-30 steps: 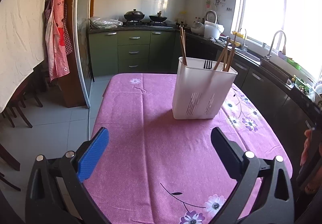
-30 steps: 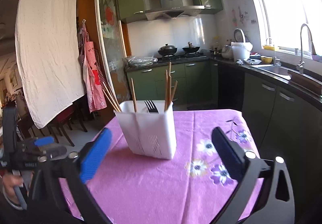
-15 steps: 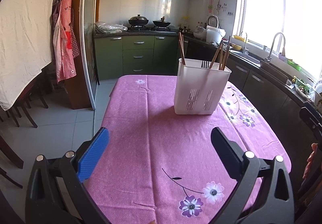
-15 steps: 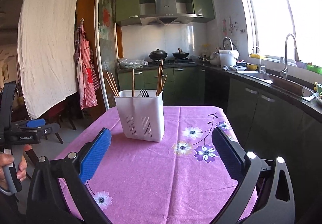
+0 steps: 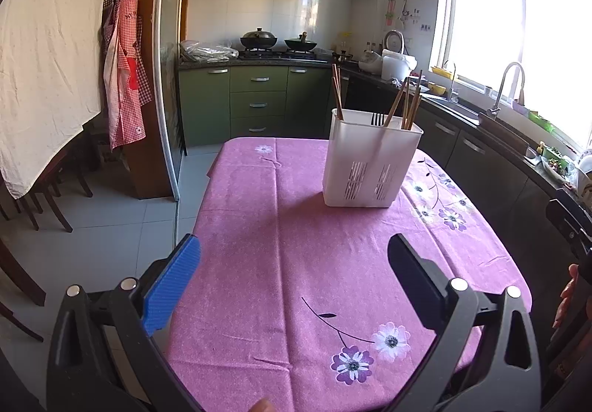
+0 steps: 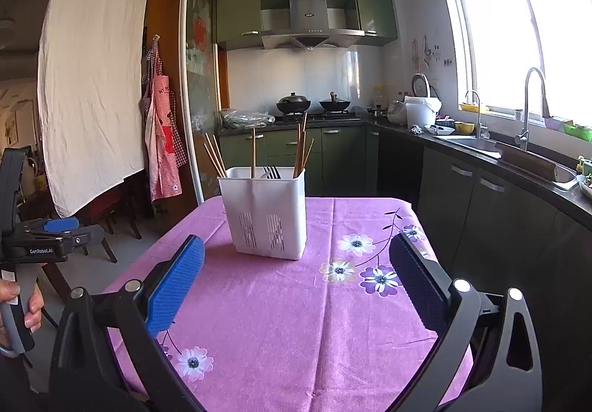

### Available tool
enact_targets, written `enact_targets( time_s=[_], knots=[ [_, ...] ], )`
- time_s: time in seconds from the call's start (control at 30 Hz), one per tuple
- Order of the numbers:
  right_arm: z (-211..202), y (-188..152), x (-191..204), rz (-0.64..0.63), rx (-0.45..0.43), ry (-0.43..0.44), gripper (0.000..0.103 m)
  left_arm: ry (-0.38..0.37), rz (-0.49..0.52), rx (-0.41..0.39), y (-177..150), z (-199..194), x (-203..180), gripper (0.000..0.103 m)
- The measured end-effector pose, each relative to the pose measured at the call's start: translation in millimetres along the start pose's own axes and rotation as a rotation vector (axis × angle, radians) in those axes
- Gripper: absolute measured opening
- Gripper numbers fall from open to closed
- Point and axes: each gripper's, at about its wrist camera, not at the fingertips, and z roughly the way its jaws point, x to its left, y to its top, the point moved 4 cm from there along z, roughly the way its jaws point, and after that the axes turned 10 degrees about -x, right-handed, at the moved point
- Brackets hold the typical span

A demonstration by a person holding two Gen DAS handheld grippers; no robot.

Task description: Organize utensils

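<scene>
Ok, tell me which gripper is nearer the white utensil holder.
Right, by a little. The right gripper hovers open just short of the utensil holder; the left gripper, also open, sits farther back over the tablecloth.

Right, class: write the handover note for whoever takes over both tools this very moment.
Left tool: open, empty, held back over the near end of the table.
Right tool: open, empty, likewise back from the holder.
White utensil holder stands upright on the pink tablecloth; chopsticks and a black fork stand in it.
Done: no loose utensils visible on the cloth.
Left: apparently nothing; check outside these views.
</scene>
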Motion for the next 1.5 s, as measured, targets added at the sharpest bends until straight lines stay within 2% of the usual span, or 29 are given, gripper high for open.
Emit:
enact_targets(
  time_s=[1.5],
  knots=[
    [3,-3,5,0.001,0.015,0.024,0.099,0.004,0.021,-0.011,8,-12,-6,0.096]
  ],
)
